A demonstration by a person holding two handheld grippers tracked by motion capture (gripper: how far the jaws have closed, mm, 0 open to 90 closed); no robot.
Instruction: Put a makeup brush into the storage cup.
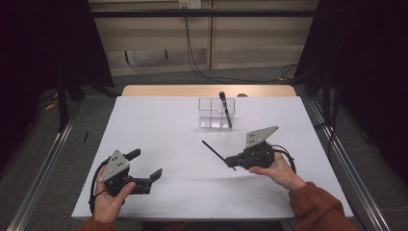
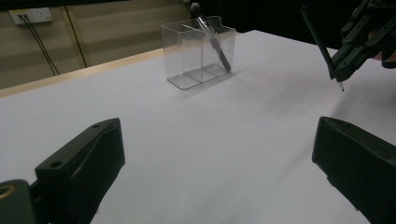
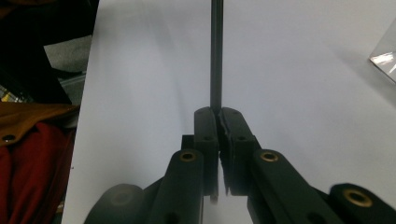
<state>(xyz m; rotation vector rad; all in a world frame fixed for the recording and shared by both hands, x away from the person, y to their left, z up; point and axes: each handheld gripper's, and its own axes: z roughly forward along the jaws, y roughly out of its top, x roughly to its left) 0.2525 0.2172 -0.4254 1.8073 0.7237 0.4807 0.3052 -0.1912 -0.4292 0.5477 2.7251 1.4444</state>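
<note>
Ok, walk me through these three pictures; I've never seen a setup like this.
A person sits at a white table with a hand-held gripper in each hand. One picture looks down from above the table; the other two come from cameras riding on each tool, looking along its black jaws. The left hand-held gripper is open and empty. The right hand-held gripper is shut on a thin dark pen, which sticks out ahead of it. Farther back stands a clear divided organizer with another dark pen-like stick leaning inside it.

Dim room, beige wall [image 1: 250, 38], grey floor [image 1: 91, 108]
</note>
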